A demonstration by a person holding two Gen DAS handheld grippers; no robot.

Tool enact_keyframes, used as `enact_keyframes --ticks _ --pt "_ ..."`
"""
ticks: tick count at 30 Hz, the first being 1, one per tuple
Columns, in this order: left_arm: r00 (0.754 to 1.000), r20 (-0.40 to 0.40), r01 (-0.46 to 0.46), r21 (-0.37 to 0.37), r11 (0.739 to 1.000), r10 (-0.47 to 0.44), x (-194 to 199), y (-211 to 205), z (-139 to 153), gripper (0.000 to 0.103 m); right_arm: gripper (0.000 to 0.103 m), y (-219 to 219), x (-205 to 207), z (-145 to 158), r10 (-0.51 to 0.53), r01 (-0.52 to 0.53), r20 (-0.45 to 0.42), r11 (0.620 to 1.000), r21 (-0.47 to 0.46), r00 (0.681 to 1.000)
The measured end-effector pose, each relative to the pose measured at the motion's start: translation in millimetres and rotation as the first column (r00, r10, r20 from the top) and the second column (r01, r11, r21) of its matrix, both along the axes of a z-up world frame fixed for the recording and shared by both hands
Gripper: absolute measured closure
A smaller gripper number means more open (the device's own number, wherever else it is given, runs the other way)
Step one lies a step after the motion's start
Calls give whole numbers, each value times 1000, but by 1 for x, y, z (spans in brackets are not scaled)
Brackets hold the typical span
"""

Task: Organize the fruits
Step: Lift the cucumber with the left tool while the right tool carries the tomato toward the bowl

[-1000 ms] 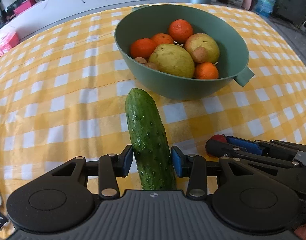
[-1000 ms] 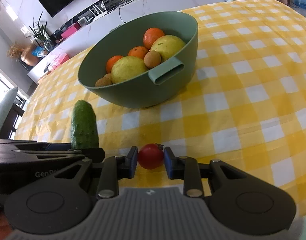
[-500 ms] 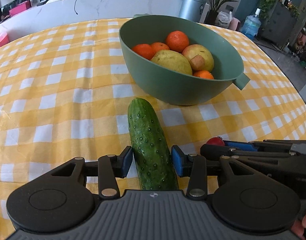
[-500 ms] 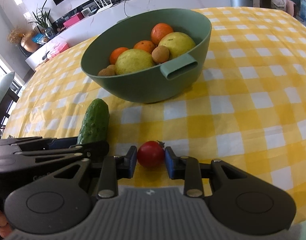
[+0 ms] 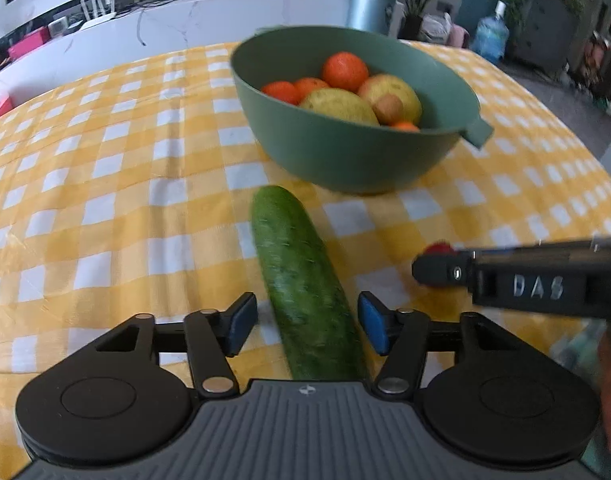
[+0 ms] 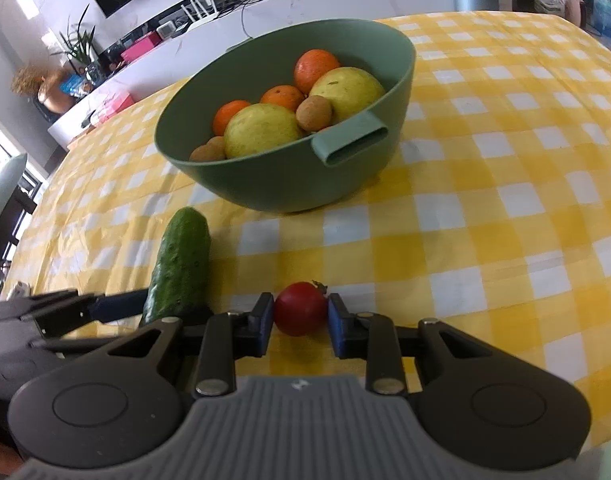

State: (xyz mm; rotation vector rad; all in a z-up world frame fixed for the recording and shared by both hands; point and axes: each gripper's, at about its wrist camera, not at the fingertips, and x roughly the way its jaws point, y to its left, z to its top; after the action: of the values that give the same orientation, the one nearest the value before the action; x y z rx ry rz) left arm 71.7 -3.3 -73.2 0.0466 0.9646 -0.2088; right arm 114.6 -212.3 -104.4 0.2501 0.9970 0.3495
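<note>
A dark green cucumber lies on the checked cloth, pointing at the green bowl. My left gripper straddles its near end with the jaws opening; both blue pads stand clear of it. My right gripper is shut on a small red tomato, low over the cloth. From the right wrist view the cucumber sits left of the tomato, with the left gripper at its near end. The bowl holds oranges, two yellow-green fruits and small brown fruits.
The yellow-and-white checked tablecloth covers the whole table; its edge falls away at the right. A white counter with a silver bin runs behind the table. The bowl's spout handle sticks out toward my right gripper.
The left jaws have spread apart and come off the cucumber, which now lies lower on the cloth. The right gripper has kept its hold on the tomato in the same place.
</note>
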Motion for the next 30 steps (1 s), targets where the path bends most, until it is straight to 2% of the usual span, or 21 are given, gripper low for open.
enact_keyframes --ticks 2,5,6,9,19,30 --pt "1000 21 11 35 999 -12 -2 -6 -1 34 78 -1 -1 1 -3 3 7 1000 3 1000" --pt "999 45 20 80 997 -24 -4 -12 -3 47 78 1 0 0 5 -5 3 1000 0 1000" --pt "998 53 19 85 996 -24 -4 -13 -3 51 78 2 0 0 5 -5 2 1000 -1 1000" --pt "998 56 11 71 997 -15 -4 -11 -2 54 78 0 0 0 0 0 -2 1000 6 1000" --pt "997 72 -22 25 999 20 -6 -5 5 58 78 0 0 0 -3 3 2 1000 12 1000" --pt "990 135 -47 -23 999 50 -15 0 32 59 78 -7 -12 14 1 -4 63 999 44 998"
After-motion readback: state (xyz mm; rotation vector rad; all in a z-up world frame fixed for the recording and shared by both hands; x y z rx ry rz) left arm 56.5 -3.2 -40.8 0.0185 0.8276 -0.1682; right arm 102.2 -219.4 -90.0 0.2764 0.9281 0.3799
